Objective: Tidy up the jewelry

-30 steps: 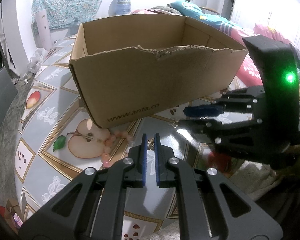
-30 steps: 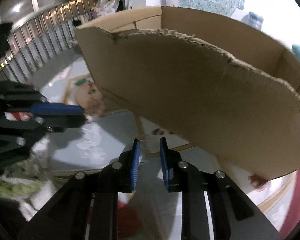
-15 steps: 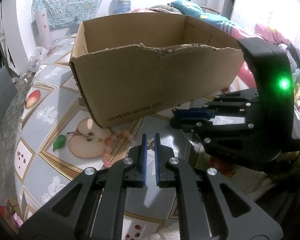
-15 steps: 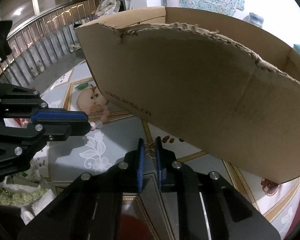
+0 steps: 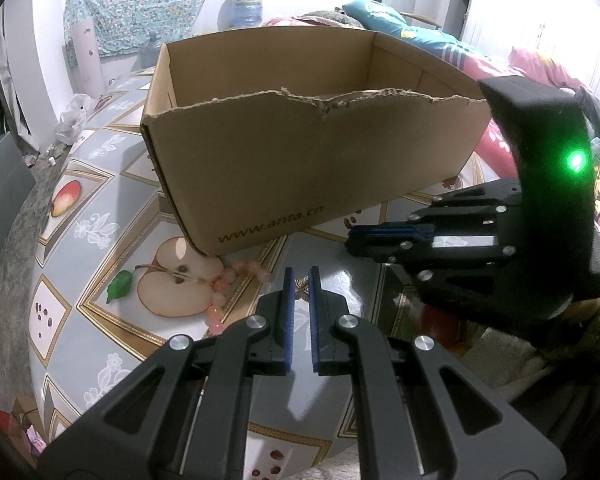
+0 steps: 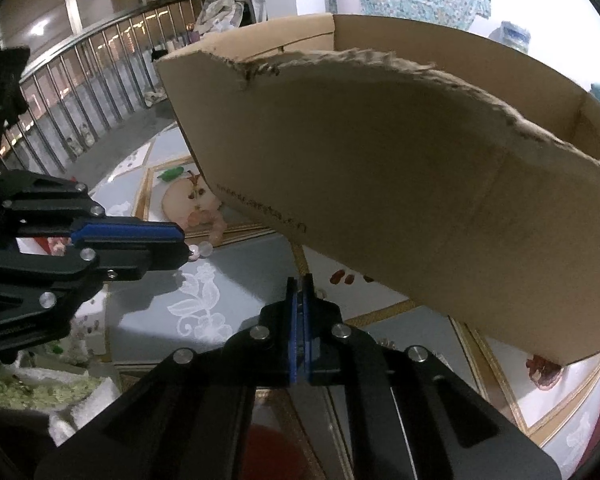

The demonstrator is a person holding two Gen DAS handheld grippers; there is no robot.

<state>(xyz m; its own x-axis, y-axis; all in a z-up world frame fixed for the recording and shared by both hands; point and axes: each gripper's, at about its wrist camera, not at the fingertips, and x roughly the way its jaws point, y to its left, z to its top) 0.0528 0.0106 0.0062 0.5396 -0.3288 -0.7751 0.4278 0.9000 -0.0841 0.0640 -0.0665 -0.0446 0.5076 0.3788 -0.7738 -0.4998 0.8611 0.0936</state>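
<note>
An open cardboard box (image 5: 300,168) stands on the fruit-patterned table (image 5: 100,240); it fills the right wrist view as the box (image 6: 400,200). A pink bead bracelet (image 5: 220,292) lies at its near left corner, by the printed apple. My left gripper (image 5: 301,280) is shut on a small gold ornament (image 5: 301,286) at its tips. My right gripper (image 6: 301,290) is low over the table and shut on a thin gold wire piece, of which only a bit (image 6: 320,293) shows beside the tips. The two grippers sit close together, right gripper (image 5: 350,240) to the right of the left.
Pink and striped bedding (image 5: 540,68) lies behind and right of the box. A water jug (image 5: 247,6) stands at the back. A metal railing (image 6: 80,92) runs along the far left in the right wrist view. A bare grey patch of tablecloth (image 6: 220,288) lies between the grippers.
The right gripper's jaws have closed, from a clear gap to pads together, over the thin gold wire piece. The left gripper has kept still with its ornament.
</note>
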